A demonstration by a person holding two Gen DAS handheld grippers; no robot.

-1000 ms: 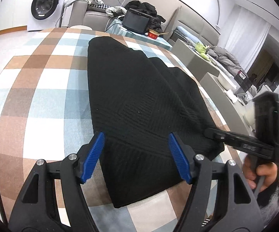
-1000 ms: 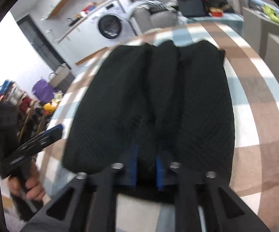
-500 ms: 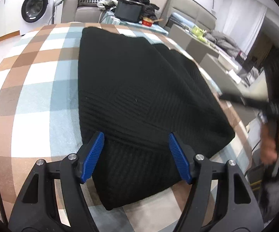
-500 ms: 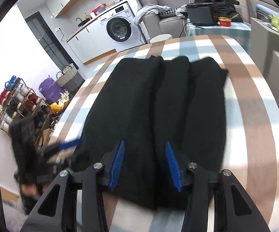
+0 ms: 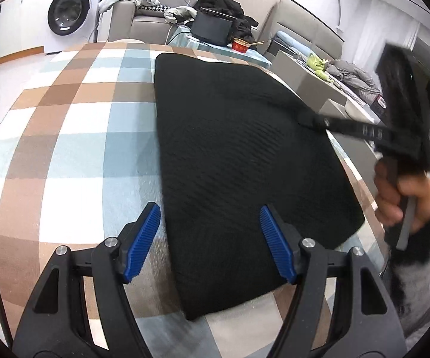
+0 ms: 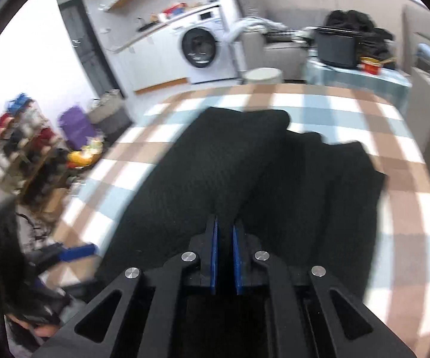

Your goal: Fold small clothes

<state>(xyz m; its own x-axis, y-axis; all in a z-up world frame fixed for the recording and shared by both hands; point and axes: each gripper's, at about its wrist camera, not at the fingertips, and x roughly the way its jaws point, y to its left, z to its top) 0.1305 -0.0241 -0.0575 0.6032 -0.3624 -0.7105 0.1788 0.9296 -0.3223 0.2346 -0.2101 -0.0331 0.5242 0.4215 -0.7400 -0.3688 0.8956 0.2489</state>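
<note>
A black knitted garment (image 5: 229, 134) lies flat on the checked tablecloth (image 5: 65, 134), folded lengthwise into a long panel. My left gripper (image 5: 209, 211) hovers open over its near end, blue pads apart with nothing between them. My right gripper (image 5: 303, 117) reaches in from the right, its tip at the garment's right edge. In the right wrist view the right gripper (image 6: 225, 223) has its jaws closing, almost together, with black cloth of the garment (image 6: 200, 164) in the narrow gap. The left gripper (image 6: 77, 250) shows as a blur at the lower left.
A hand (image 5: 400, 194) holds the right gripper's handle beyond the table's right edge. Behind the table stand a washing machine (image 5: 68, 15), a sofa, and a side table with a black box and a red bowl (image 5: 241, 44). A cluttered shelf (image 6: 21, 149) stands on the left.
The right gripper opened, shifted along the garment's right side, and closed again on the cloth. The left gripper stayed open over the near end, hardly moving.
</note>
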